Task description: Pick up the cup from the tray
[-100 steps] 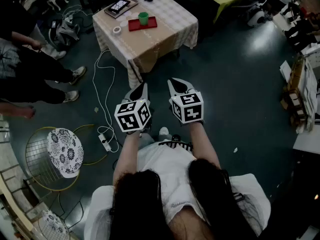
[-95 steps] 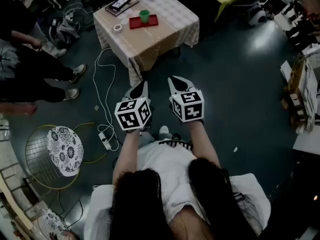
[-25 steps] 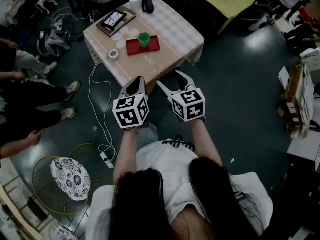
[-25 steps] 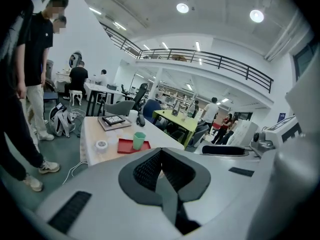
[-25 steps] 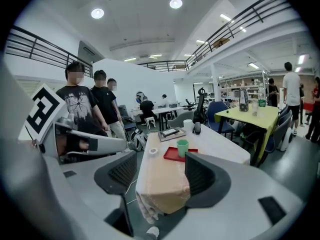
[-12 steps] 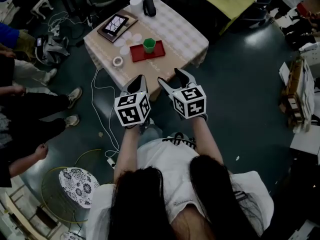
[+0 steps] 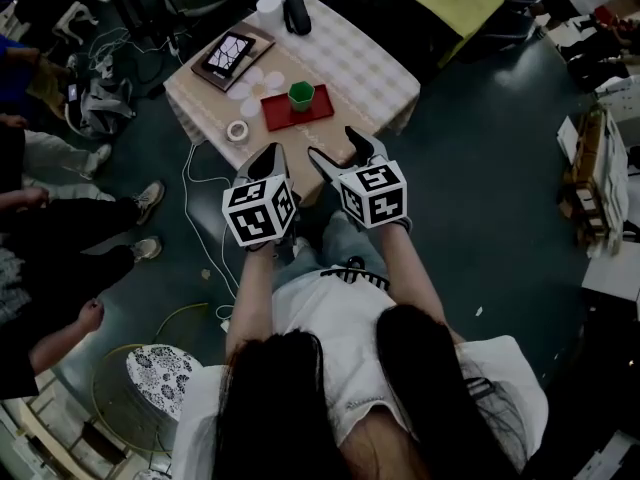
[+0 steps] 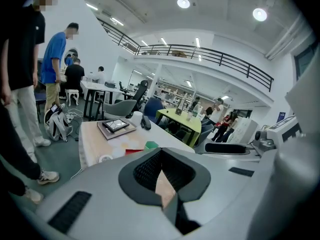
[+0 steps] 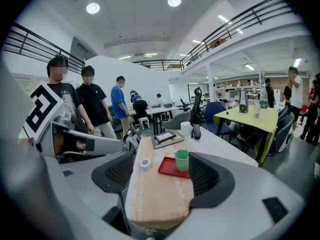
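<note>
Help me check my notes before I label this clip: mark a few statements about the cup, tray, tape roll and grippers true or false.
1. The cup stands on the tray. True.
2. The right gripper holds the cup. False: its jaws are opening with nothing between them, well apart from the cup.
3. The tape roll lies on the tray. False: it lies on the tablecloth beside the tray.
4. The left gripper has its jaws together. True.
</note>
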A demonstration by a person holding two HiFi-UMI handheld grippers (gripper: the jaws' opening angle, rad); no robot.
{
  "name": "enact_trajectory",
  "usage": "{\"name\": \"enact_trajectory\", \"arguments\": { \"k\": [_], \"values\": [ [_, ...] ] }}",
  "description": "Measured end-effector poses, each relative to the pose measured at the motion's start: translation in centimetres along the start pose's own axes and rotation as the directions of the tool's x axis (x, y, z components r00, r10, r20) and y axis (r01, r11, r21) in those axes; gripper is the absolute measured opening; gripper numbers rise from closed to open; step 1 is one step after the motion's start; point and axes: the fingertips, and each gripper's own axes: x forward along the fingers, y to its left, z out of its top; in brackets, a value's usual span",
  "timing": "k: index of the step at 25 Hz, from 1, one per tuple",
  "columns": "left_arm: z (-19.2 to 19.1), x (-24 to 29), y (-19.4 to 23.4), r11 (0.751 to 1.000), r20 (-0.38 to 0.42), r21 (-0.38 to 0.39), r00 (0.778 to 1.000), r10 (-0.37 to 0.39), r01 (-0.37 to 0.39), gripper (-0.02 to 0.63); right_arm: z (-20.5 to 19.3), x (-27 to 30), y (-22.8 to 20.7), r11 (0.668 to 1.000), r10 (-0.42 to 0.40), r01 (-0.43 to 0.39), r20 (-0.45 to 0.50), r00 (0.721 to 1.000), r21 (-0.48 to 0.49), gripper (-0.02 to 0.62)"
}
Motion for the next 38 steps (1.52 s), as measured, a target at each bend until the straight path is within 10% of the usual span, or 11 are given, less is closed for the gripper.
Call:
{"name": "enact_trajectory", "arguments": {
  "k": [38],
  "values": [
    [3.9, 16.2, 6.7, 0.983, -0.095, -0.035, 0.98, 0.176, -0.18, 0.005, -3.0, 21.4, -6.9, 0.983, 0.132, -0.165, -0.309, 0.942, -0.084, 0.376]
  ]
}}
